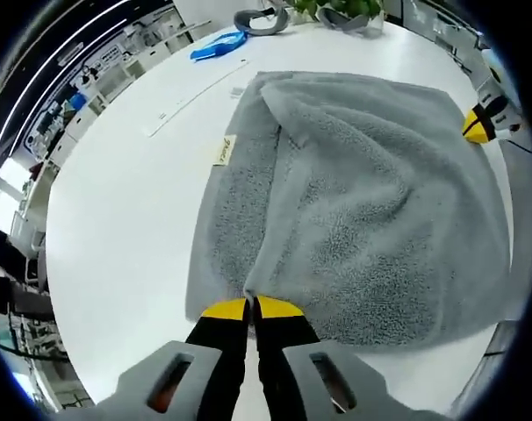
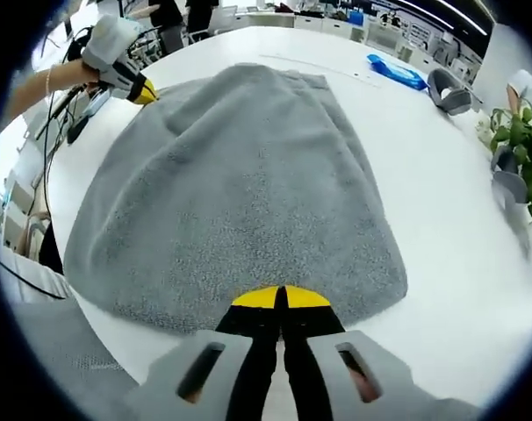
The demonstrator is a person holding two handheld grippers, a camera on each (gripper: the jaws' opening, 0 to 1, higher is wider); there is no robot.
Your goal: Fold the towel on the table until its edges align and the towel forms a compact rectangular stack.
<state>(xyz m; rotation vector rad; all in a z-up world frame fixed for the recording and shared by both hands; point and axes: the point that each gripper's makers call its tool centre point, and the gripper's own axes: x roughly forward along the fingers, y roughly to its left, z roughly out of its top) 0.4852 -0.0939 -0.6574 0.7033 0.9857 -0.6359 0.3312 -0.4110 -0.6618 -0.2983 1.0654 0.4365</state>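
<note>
My left tool and right tool each clamp an edge of the grey towel, spread mid-frame on the white worktop, long axis running away up-frame; a blue packet lies upper left.

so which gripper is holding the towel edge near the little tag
The left gripper. It pinches the grey towel on the side with the tan tag; the right gripper holds the opposite end.

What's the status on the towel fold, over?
Left gripper shut on towel corner. Right gripper shut on opposite corner. Towel half-folded, edges not yet aligned.
</note>
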